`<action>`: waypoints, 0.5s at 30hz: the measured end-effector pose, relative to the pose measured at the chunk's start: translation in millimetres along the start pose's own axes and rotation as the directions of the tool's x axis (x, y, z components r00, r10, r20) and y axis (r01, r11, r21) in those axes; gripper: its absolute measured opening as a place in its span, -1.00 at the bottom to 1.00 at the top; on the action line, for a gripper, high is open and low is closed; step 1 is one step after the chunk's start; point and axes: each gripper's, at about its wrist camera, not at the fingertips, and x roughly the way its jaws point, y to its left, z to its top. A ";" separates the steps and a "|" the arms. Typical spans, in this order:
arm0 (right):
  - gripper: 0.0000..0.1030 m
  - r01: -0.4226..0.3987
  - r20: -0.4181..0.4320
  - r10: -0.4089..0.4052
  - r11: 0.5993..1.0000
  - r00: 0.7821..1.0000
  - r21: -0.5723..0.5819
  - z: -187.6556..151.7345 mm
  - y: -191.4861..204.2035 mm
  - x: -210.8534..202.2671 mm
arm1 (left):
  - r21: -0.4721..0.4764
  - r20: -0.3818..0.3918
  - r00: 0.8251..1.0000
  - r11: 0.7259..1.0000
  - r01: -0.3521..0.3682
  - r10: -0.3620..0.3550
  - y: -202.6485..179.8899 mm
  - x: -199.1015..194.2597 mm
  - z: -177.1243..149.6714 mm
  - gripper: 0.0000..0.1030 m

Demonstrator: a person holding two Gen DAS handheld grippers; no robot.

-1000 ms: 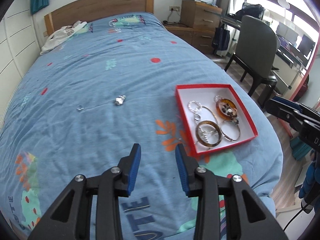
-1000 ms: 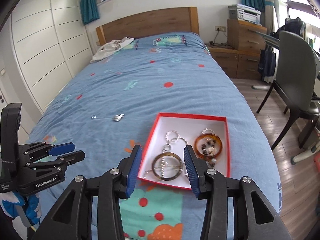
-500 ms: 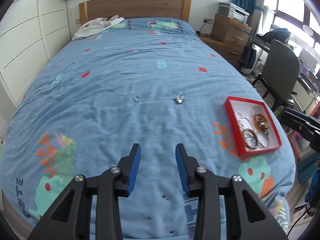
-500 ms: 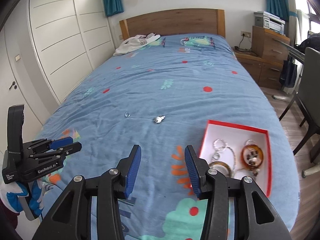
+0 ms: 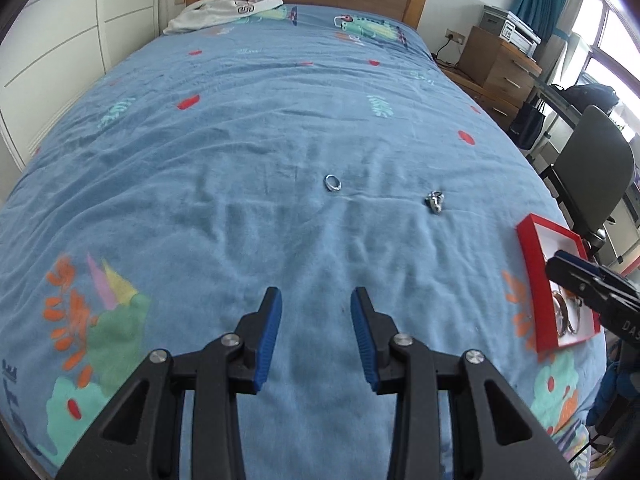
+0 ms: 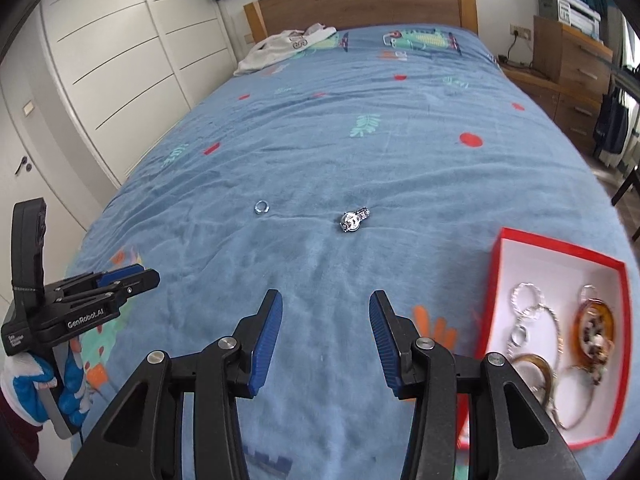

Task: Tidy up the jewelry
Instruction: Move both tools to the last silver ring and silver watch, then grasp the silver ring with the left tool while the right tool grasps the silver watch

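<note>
On the blue bedspread (image 5: 280, 152) a red box (image 6: 560, 258) of bangles sits at the right edge, both the left gripper (image 5: 316, 334) and right gripper (image 6: 325, 340) hover spread and empty, and 2 loose pieces, a sparkly ring (image 6: 354, 219) and a plain ring (image 6: 261, 207), lie mid-bed.

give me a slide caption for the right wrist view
Open right gripper over the bed, two rings ahead, red box alongside.
</note>
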 end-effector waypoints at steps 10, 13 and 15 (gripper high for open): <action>-0.13 -0.027 -0.060 0.029 0.999 0.998 0.041 36.9 -20.3 108.1 | -0.019 -0.024 0.999 0.999 0.047 -0.048 2.5 88.0 51.1 -0.34; -0.13 -0.039 -0.069 0.042 0.998 0.997 0.045 43.3 -24.6 131.8 | -0.023 -0.036 0.998 0.998 0.059 -0.059 1.2 110.7 62.4 -0.34; -0.13 -0.046 -0.075 0.050 0.998 0.996 0.051 44.5 -27.2 143.7 | -0.017 -0.043 0.997 0.998 0.060 -0.061 -1.8 121.8 66.4 -0.34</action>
